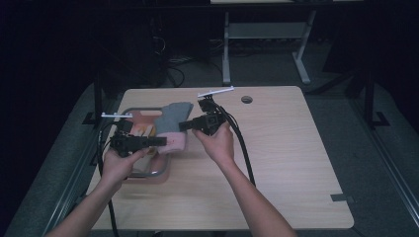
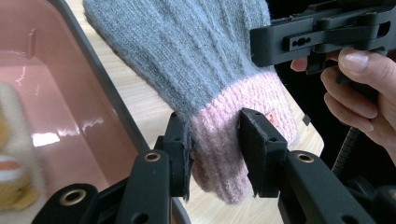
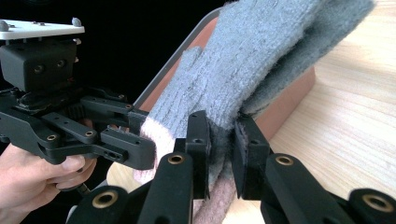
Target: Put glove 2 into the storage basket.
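Over the wooden table [image 1: 276, 163] and the pink tray [image 1: 148, 173] at its left, I hold the grey glove [image 2: 196, 51] stretched lengthwise toward the far edge, my left gripper [image 2: 215, 154] pinching its pink cuff [image 2: 233, 121] nearest me, my right gripper [image 3: 222, 154] clamped on the grey knit beside it.

The glove [image 2: 205, 60] was grey knit with a pink cuff; the tray [image 2: 70, 116] pink; the table [image 1: 276, 148] pale wood.
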Tool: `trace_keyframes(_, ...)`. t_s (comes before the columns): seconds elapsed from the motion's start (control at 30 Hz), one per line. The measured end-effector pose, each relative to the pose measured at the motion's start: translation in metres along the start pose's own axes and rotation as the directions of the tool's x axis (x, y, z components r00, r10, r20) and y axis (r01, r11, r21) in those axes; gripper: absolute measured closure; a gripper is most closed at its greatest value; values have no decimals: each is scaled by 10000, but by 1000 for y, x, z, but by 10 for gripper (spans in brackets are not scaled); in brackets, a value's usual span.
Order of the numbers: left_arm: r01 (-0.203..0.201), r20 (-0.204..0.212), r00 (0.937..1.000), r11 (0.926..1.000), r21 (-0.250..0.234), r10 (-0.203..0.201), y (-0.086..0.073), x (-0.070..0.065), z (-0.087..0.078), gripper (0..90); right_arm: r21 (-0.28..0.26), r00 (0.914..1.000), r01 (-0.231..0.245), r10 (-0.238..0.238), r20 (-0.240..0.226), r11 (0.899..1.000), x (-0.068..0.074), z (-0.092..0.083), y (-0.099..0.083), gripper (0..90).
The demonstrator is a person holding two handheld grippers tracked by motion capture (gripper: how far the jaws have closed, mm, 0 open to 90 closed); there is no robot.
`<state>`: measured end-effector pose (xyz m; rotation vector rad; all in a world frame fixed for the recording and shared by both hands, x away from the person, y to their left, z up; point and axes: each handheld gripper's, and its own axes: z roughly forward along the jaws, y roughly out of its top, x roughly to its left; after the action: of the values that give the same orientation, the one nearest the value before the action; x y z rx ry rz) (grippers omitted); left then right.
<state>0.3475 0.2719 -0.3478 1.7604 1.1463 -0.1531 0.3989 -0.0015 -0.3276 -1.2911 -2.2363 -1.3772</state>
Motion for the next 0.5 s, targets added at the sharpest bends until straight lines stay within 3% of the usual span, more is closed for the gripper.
trace_keyframes(0.5,12,-313,9995,10000,-91,-15,1,6,-17,647,-3,9995,-41,41,-305,10000,8,15,8,780)
